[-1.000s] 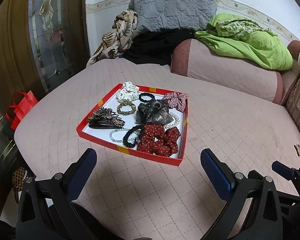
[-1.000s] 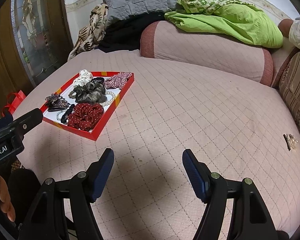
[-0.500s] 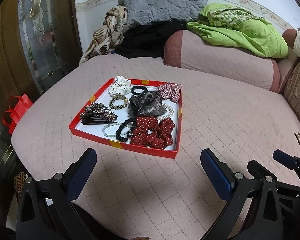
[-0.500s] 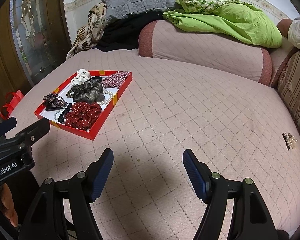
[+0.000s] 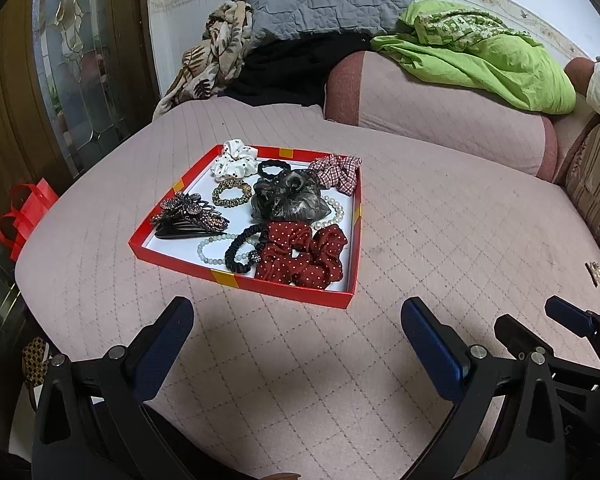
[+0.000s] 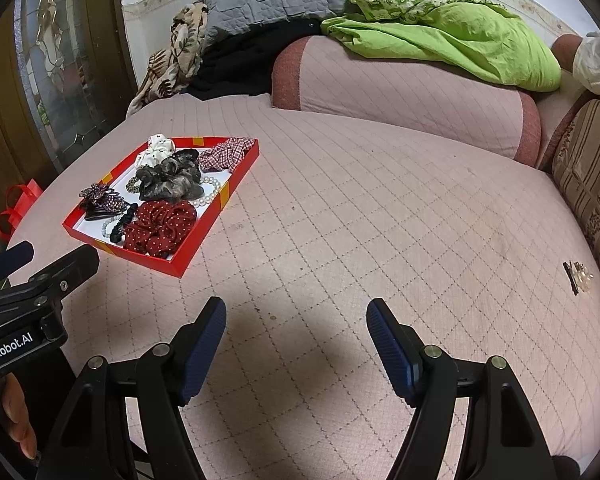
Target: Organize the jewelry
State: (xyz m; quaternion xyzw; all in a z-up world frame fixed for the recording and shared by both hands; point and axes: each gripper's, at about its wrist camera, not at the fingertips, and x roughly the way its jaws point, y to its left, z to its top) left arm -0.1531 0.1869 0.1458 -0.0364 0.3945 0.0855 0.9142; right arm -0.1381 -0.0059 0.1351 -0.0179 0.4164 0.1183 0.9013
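Pink quilted bedding (image 6: 340, 220) covers a wide bed, with a bolster, a green blanket (image 6: 452, 32) and grey and patterned throws piled at the far end by the wall. On the near-left part of the bed sits a shallow red tray (image 5: 284, 294), white inside, and nearly all the pieces lie in it: a dark red dotted scrunchie (image 5: 304, 258) at the near right corner, a black hair tie (image 5: 240, 252) and a pale bead bracelet (image 5: 212, 250) beside it, a jewelled hair clip (image 5: 188, 216) on the left, a grey scrunchie (image 5: 290, 202) in the middle with a pearl strand (image 5: 332, 216) just right of it, and a white scrunchie (image 5: 236, 160) and a checked one (image 5: 338, 170) along the far edge.

One small clip (image 6: 576, 278) lies alone, well apart from the tray, at the bed's far right edge beside the striped cushion.

Both tools hover over bare quilt with nothing between their fingers. The left gripper (image 5: 296, 344) has its jaws spread wide and faces the tray squarely, the near rim just ahead of it. The right gripper (image 6: 296, 336), jaws likewise apart, looks across empty bedding: the tray lies ahead to its left, the stray clip ahead to its right. Judging from this layout, the stray clip is the right hand's job, reaching forward and rightward, while the tray falls to the left. The clip's dark bar seems to run roughly away from the camera, so the jaws would likely close across it.
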